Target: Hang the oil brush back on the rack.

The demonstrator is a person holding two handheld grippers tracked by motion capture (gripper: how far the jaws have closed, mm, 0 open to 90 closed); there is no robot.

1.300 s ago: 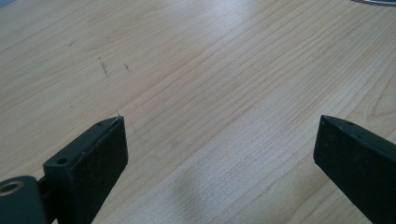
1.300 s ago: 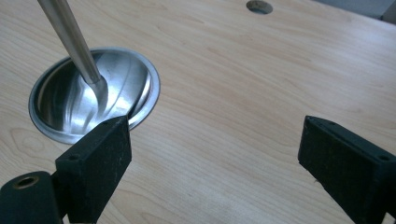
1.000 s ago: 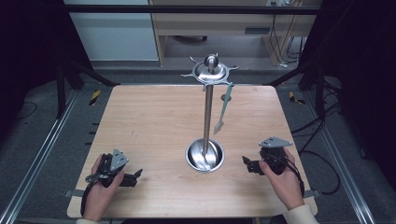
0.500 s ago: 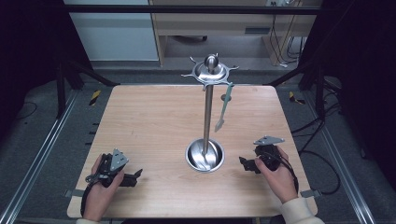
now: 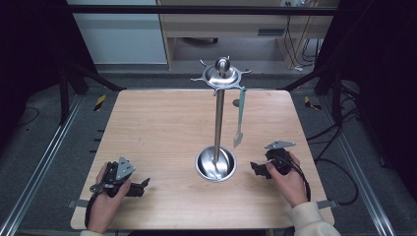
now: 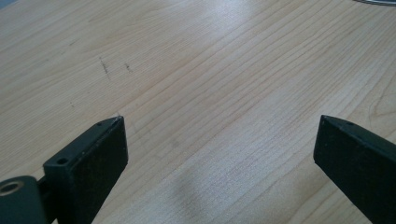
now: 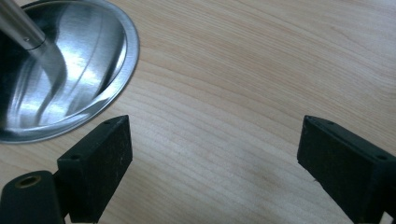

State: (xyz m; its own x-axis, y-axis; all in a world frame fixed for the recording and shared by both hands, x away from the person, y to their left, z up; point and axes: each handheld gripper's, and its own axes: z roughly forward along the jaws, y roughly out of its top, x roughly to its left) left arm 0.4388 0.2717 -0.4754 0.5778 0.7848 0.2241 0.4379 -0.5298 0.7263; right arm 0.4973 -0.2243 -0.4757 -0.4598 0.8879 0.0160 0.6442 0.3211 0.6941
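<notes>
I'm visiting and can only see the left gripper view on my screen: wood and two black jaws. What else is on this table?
Observer: A metal utensil stand rises from the table's middle, its round base dish on the wood.
Operator: Does anything hang on it?
Observer: One pale green spatula hangs from a hook on its right side.
Operator: Where is the other gripper?
Observer: The right gripper sits low, just right of the dish, jaws wide apart with nothing between them; the right gripper view shows the dish's rim close by.
</notes>
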